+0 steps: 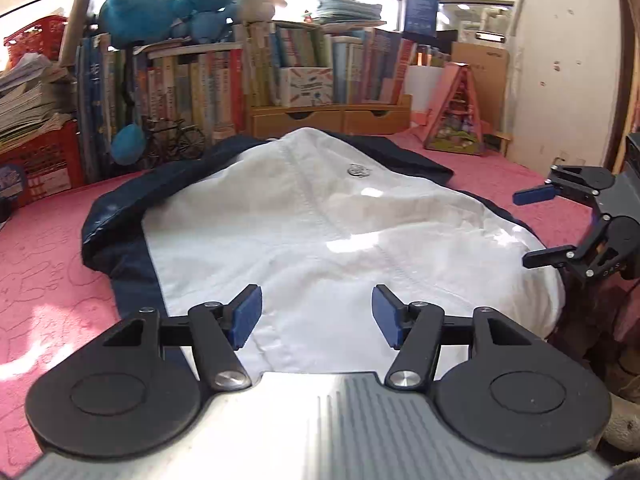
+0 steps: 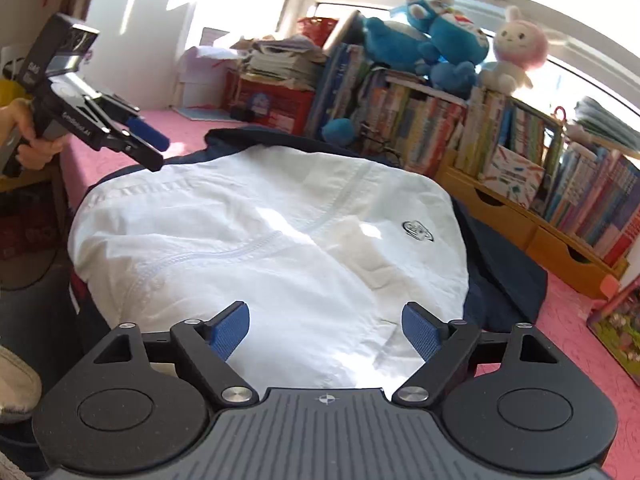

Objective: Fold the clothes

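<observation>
A white jacket [image 1: 312,224] [image 2: 248,248] with navy sleeves and edges lies spread on the pink table cover [image 1: 52,280] [image 2: 568,320], a small round logo [image 1: 359,171] [image 2: 418,231] facing up. My left gripper [image 1: 316,314] hovers open just above the jacket's near hem, nothing between its blue pads. It also shows in the right wrist view as the left gripper [image 2: 160,154], held by a hand [image 2: 28,136] over the jacket's far corner. My right gripper [image 2: 326,330] stands open over the garment's opposite side. Its fingers reach in from the table's right edge as the right gripper [image 1: 538,226].
Behind the jacket runs a row of books [image 1: 224,84] [image 2: 500,132] with blue and pink plush toys [image 1: 172,0] [image 2: 440,44] on top. Wooden drawers [image 1: 328,120], red crates [image 1: 44,160] and a triangular pink model house [image 1: 456,116] line the back.
</observation>
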`<move>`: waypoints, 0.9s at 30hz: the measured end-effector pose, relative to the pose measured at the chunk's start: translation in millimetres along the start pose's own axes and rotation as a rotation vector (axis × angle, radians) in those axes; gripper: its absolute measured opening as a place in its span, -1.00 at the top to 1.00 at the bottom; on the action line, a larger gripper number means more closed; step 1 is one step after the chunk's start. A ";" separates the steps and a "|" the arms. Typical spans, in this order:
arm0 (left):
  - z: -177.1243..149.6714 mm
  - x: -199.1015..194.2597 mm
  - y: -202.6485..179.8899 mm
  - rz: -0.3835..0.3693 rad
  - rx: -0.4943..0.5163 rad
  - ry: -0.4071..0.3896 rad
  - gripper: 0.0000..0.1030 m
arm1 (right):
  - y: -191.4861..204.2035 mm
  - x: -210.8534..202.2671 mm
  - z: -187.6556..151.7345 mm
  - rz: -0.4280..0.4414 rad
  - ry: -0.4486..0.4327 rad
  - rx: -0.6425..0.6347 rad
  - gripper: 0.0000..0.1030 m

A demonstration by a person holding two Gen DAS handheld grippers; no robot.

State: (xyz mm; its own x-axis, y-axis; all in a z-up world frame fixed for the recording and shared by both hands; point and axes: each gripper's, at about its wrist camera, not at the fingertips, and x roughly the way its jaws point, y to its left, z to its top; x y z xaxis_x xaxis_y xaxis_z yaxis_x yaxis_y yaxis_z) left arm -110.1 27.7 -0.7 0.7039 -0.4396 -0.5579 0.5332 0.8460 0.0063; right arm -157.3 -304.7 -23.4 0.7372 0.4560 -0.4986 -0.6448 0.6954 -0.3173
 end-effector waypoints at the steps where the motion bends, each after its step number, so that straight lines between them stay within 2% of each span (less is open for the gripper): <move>1: 0.4 3.8 -9.7 -0.054 0.049 0.008 -0.34 | 12.6 3.9 3.8 0.032 -0.008 -0.080 -0.81; 5: 1.6 19.0 -47.9 -0.264 0.246 0.040 -0.38 | 49.2 19.6 8.4 0.123 -0.034 -0.291 -0.79; 6: -2.7 26.0 -50.3 -0.236 0.278 0.071 -0.38 | 48.2 22.1 4.8 0.132 -0.026 -0.294 -0.78; 8: -5.0 22.1 -40.9 -0.218 0.247 0.088 -0.46 | 46.1 27.0 -2.6 0.152 -0.010 -0.299 -0.78; 9: -6.2 20.2 -36.1 -0.209 0.231 0.097 -0.54 | 37.7 26.1 -9.5 0.168 0.008 -0.256 -0.79; 12: -9.7 14.3 -21.9 -0.182 0.184 0.122 -0.53 | 12.4 22.3 -40.5 0.176 0.100 -0.110 -0.82; 18: -16.8 2.6 6.6 -0.127 0.088 0.173 -0.63 | -2.1 -10.8 -70.5 0.067 0.152 -0.008 -0.85; 21: -19.8 -3.3 20.5 -0.100 0.042 0.197 -0.62 | -12.3 -21.0 -57.6 0.095 0.254 0.035 -0.85; 22: -11.7 -6.0 19.7 -0.087 0.047 0.185 -0.62 | -16.7 -24.5 -50.6 0.110 0.280 0.048 -0.85; 25: 16.7 1.3 17.3 -0.073 0.047 0.095 -0.82 | -39.4 0.1 -19.7 0.025 0.202 0.083 -0.90; 26: 26.9 6.3 16.5 -0.070 0.041 0.063 -0.91 | -47.0 8.3 -9.4 -0.003 0.177 0.095 -1.00; 27: 37.1 11.2 15.8 -0.067 0.035 0.032 -0.92 | -54.5 16.6 0.9 -0.032 0.151 0.106 -1.00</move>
State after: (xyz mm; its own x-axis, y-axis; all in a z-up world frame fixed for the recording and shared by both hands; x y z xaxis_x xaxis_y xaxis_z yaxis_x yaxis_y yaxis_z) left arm -76.4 24.9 23.9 0.6511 -0.4844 -0.5843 0.5949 0.8038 -0.0036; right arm -109.8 -334.6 -13.6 0.7130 0.3502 -0.6074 -0.5908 0.7665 -0.2516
